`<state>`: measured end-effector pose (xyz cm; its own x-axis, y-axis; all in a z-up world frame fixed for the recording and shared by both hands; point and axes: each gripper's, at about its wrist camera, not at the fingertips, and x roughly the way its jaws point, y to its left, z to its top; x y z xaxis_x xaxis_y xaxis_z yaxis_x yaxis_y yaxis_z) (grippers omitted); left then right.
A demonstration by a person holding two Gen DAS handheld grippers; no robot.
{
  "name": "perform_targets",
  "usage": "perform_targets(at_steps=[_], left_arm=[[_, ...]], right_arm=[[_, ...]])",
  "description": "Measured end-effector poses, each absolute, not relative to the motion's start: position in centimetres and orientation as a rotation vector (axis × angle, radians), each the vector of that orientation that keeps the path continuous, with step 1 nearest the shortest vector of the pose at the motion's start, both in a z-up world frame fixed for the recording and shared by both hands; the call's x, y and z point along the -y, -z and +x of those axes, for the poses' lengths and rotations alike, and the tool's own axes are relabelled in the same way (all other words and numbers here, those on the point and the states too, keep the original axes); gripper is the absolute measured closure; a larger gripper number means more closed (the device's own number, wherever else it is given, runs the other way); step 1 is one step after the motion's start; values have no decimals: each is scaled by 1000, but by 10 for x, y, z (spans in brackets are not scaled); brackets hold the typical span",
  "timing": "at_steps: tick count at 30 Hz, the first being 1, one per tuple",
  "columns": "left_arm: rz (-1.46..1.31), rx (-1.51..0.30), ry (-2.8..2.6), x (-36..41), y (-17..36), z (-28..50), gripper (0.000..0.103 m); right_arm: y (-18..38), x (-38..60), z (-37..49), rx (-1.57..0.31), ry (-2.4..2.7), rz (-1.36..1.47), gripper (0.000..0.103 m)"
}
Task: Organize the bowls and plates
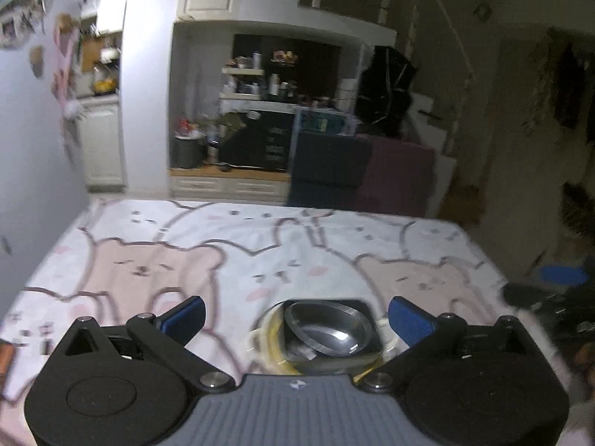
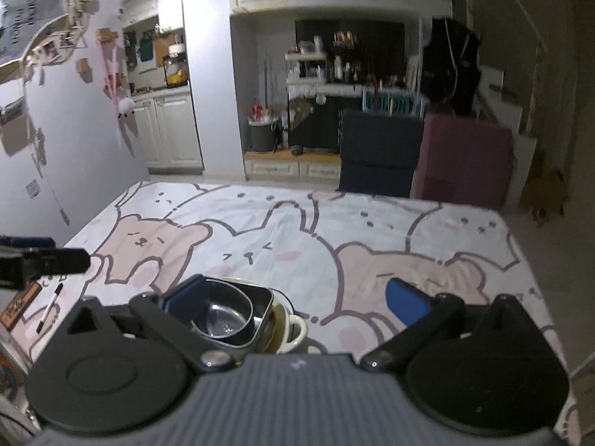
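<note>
The steel bowl sits tilted inside a dark square dish, and both are nested in a cream bowl with yellow trim that has a small handle at its side. From the left wrist camera the stack lies at about 6 o'clock, low in the middle, on the worktop under a cloth printed with pink bears and rabbits. Nesting the smaller pieces inside the larger one keeps them compact, which fits the tidying job; the steel bowl leans, probably because the square dish is too narrow for it to sit flat, though blur makes this hard to confirm.

The left gripper is spread wide with nothing between its blue pads, and the stack shows in the gap beyond them, so the pile looks let go. The right gripper is likewise released and empty; in its view the stack sits at about 7 o'clock, partly behind its left pad.

A marker pen lies at 9 o'clock near the cloth's edge. Two chairs, one dark and one plum, stand at 12 o'clock past the far edge
</note>
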<state>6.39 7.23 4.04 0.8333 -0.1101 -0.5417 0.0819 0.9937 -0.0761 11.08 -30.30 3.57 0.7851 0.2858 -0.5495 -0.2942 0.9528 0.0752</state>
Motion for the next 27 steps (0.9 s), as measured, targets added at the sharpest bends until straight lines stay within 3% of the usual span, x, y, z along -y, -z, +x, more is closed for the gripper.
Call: perform_targets(at_steps=[9,27], left_arm=[[5,-570,128,-68,-21,9,0],[48,-587,134,-64,7,-53,0]], right_arm=[[-27,313,36,-522,-312,0,0],[6,309,-27,-518,-247,29,0]])
